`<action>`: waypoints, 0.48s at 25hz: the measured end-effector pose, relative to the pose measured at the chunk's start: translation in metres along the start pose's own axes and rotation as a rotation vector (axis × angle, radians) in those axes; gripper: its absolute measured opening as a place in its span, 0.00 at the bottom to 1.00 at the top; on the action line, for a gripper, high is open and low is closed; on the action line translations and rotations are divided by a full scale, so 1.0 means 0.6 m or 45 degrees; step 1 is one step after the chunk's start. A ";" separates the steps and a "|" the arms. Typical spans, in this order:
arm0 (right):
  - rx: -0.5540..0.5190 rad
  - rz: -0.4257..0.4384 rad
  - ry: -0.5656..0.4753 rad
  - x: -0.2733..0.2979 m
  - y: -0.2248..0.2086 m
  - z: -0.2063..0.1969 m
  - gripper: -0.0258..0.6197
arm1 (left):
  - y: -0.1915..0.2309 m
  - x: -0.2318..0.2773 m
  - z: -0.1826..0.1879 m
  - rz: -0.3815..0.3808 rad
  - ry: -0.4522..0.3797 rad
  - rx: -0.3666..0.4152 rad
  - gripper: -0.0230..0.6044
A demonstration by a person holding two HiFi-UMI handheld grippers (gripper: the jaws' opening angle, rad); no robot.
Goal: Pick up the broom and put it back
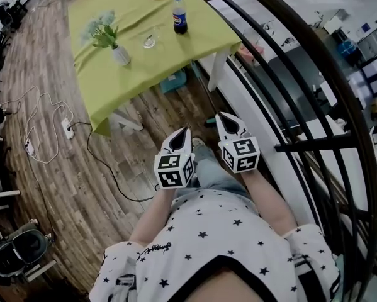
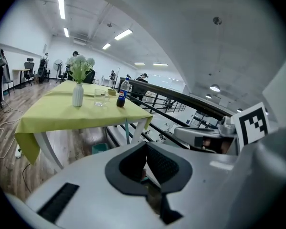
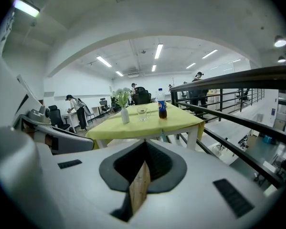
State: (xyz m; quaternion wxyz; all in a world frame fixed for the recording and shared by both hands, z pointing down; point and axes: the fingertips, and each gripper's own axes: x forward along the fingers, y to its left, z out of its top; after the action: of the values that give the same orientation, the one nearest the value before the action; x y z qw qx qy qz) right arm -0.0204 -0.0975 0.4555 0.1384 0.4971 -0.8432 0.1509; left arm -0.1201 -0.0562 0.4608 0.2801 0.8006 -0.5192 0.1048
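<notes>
I cannot make out a broom in any view. Both grippers are held close in front of the person's body, above the wooden floor, and point toward the table. In the head view the left gripper (image 1: 184,131) has its fingers together with nothing held. The right gripper (image 1: 226,116) beside it is shut and empty too. In the left gripper view the jaws (image 2: 146,144) meet at the tip, with only a sliver of floor showing between the pads. The right gripper view shows the same for its jaws (image 3: 145,142).
A table with a yellow-green cloth (image 1: 175,52) stands ahead. It carries a cola bottle (image 1: 179,14), a glass (image 1: 150,39) and a vase with a plant (image 1: 116,48). A teal box (image 1: 174,80) sits under it. A black railing (image 1: 301,74) runs along the right. Cables and a power strip (image 1: 67,128) lie at left.
</notes>
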 end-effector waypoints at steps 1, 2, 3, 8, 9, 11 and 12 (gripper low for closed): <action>0.004 0.001 -0.003 -0.006 0.004 0.001 0.03 | -0.004 -0.002 0.001 -0.007 -0.001 0.006 0.05; 0.007 0.001 -0.005 -0.012 0.007 0.001 0.03 | -0.008 -0.005 0.001 -0.014 -0.002 0.011 0.05; 0.010 0.002 -0.006 -0.017 0.010 0.001 0.03 | -0.011 -0.008 0.001 -0.020 -0.003 0.016 0.05; 0.009 0.004 -0.020 -0.044 0.017 0.008 0.03 | -0.026 -0.021 0.002 -0.037 -0.010 0.040 0.05; 0.007 0.005 -0.023 -0.049 0.018 0.009 0.03 | -0.028 -0.023 0.001 -0.038 -0.013 0.043 0.05; 0.011 0.005 -0.031 -0.057 0.019 0.010 0.03 | -0.030 -0.026 0.000 -0.040 -0.017 0.047 0.05; 0.016 0.004 -0.034 -0.060 0.020 0.009 0.03 | -0.031 -0.028 -0.001 -0.041 -0.019 0.049 0.05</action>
State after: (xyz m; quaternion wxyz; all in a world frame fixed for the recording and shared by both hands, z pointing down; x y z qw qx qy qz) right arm -0.0144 -0.0656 0.4351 0.1237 0.4985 -0.8449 0.1497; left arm -0.1107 -0.0375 0.4473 0.2623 0.8148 -0.5063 0.1042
